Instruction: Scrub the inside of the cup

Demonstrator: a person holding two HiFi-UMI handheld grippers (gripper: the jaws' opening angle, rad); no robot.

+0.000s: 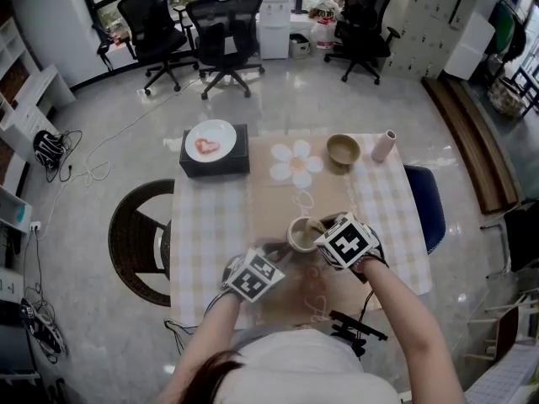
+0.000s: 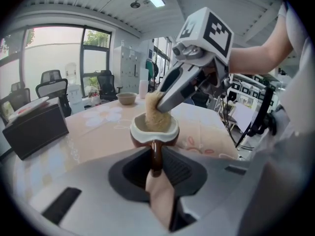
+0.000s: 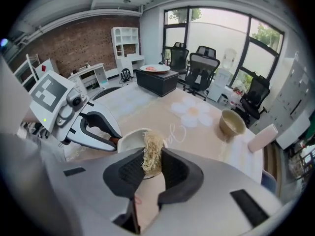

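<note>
A brown cup with a cream rim [image 1: 301, 233] stands near the table's front edge. My left gripper [image 1: 271, 253] is shut on the cup's handle [image 2: 156, 156], seen close in the left gripper view. My right gripper [image 1: 322, 228] is shut on a straw-coloured fibre scrubber [image 3: 152, 154]. The scrubber [image 2: 156, 113] is pushed down into the cup's mouth [image 2: 153, 130] from the right. In the right gripper view the cup [image 3: 130, 140] sits just beyond the jaws, its inside mostly hidden by the scrubber.
A tan bowl [image 1: 343, 149] and a pink tumbler [image 1: 383, 146] stand at the table's far right. A black box [image 1: 215, 160] with a white plate [image 1: 210, 140] sits at the far left. A wicker chair [image 1: 139, 240] stands left of the table.
</note>
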